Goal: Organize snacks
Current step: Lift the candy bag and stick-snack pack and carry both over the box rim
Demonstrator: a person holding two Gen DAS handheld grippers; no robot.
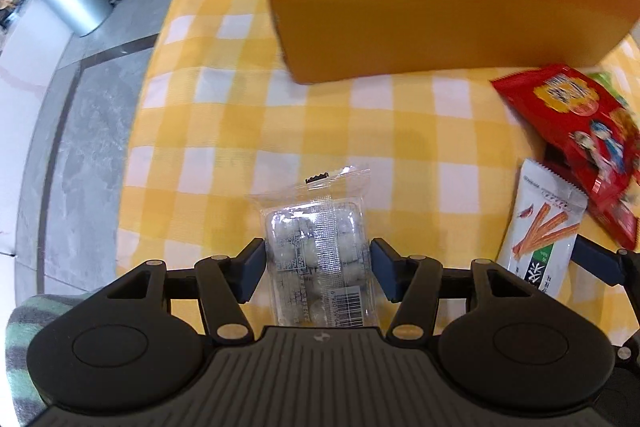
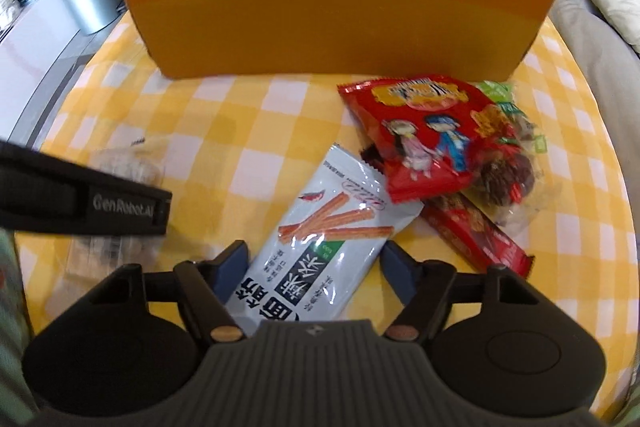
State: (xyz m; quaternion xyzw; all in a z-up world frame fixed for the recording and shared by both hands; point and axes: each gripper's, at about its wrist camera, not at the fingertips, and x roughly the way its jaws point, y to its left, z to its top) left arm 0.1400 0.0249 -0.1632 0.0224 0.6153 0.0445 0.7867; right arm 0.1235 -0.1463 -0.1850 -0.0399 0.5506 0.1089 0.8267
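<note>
Looking down from the left wrist, the left claw (image 1: 318, 269) straddles a clear packet of pale round sweets (image 1: 316, 251) that lies flat on the yellow-checked cloth of the desk (image 1: 224, 115), near the desk's left edge; its blue pads stand at middling width, the left one at the wrapper's side and the right one just clear of it, so I cannot tell whether they press. Beyond it an orange box (image 1: 432, 11) stands upright with its white inside showing, toward the far edge. Toward the right edge lie a white stick-snack packet (image 1: 540, 223) and, overlapping its far end, a red cartoon packet (image 1: 580, 131). From the right wrist, the right claw (image 2: 316, 269) stands fairly wide over the near end of the white stick-snack packet (image 2: 324, 227), which lies slantwise between the pads without being squeezed. The red cartoon packet (image 2: 420, 131) overlaps its far corner, with a clear bag of dark brown pieces (image 2: 508, 175) and a long red bar (image 2: 476, 231) beside it, all in front of the orange box (image 2: 332, 15). A black strap (image 2: 80, 203) crosses the left side, blurring the clear sweets behind it.
</note>
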